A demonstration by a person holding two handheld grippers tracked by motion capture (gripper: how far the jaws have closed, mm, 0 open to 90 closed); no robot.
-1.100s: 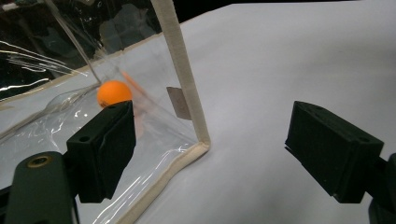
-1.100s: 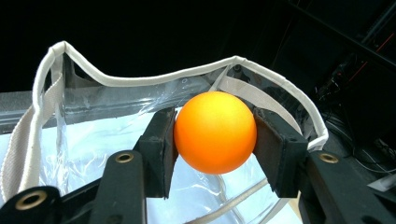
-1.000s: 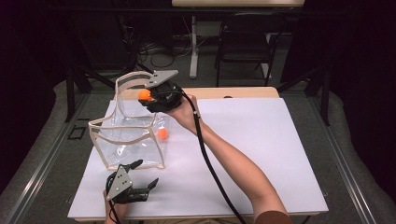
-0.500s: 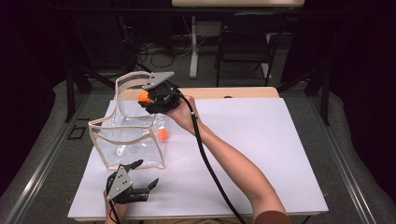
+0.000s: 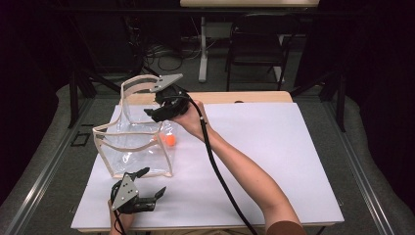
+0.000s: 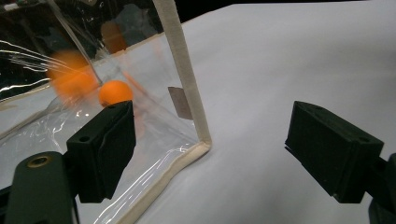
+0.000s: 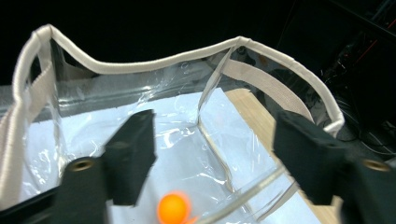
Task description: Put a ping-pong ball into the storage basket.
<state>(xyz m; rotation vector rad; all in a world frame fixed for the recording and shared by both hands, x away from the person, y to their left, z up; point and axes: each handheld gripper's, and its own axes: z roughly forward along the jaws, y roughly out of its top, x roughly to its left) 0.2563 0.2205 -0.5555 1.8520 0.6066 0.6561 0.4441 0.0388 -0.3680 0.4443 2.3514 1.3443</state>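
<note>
A clear plastic bag (image 5: 134,147) with cream trim stands open at the left of the white table top (image 5: 274,156). My right gripper (image 5: 155,111) hangs over the bag's mouth. Its jaws have just been opening and hold nothing. Below them an orange ball (image 7: 173,208) lies inside the bag (image 7: 154,63). The ball (image 5: 169,140) sits by the bag's right wall. My left gripper (image 5: 152,181) rests open near the table's front edge, just in front of the bag. Through the bag's wall (image 6: 187,79) it sees a sharp orange ball (image 6: 115,92) and a blurred orange ball (image 6: 70,77).
A strip of wooden table (image 5: 244,97) shows behind the white top. Beyond it stand a dark chair (image 5: 254,51) and a table leg (image 5: 202,49) on the floor. The right gripper's black cable (image 5: 220,176) runs along the forearm.
The right gripper's jaws have opened and let go of the orange ball they held over the bag. The ball has dropped into the bag. Neither hand has shifted.
</note>
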